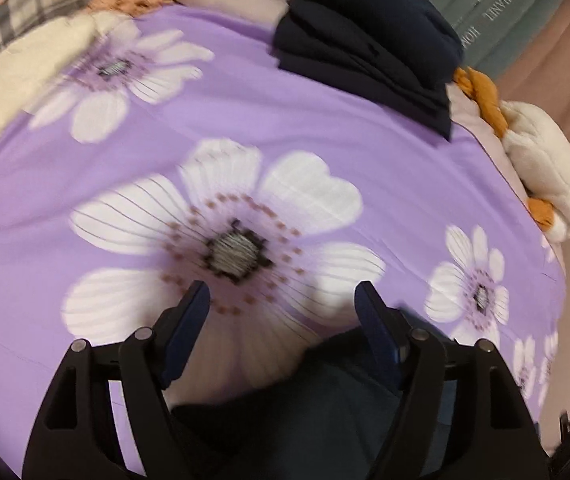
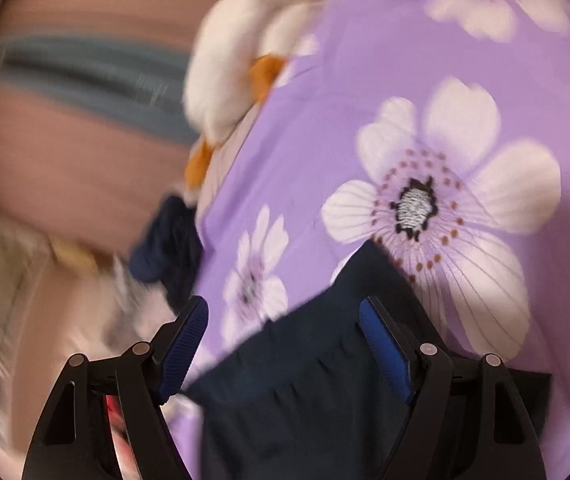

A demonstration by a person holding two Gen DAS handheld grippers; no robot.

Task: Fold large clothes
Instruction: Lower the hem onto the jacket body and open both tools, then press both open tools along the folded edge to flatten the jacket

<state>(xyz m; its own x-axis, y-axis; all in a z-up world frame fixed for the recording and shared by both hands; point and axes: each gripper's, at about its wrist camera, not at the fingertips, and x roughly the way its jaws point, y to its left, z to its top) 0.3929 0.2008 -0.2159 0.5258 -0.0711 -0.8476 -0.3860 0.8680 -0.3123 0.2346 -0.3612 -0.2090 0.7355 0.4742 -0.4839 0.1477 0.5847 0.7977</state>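
A dark navy garment [image 2: 309, 392] lies on the purple flowered bedsheet [image 2: 365, 92], its gathered edge under my right gripper [image 2: 285, 312], which is open with the jaws wide apart just above it. The same dark cloth [image 1: 317, 408] shows low in the left wrist view, beneath my left gripper [image 1: 283, 298], which is open and empty over a big white flower on the sheet [image 1: 245, 92]. A folded stack of dark navy clothes [image 1: 369, 44] rests at the far side of the bed.
A white and orange plush toy [image 1: 541, 168] lies at the bed's right edge; it also shows in the right wrist view [image 2: 241, 52]. Cream, peach and plaid fabrics [image 1: 33, 60] pile up at the far left. Another dark cloth [image 2: 165, 244] hangs off the bed edge.
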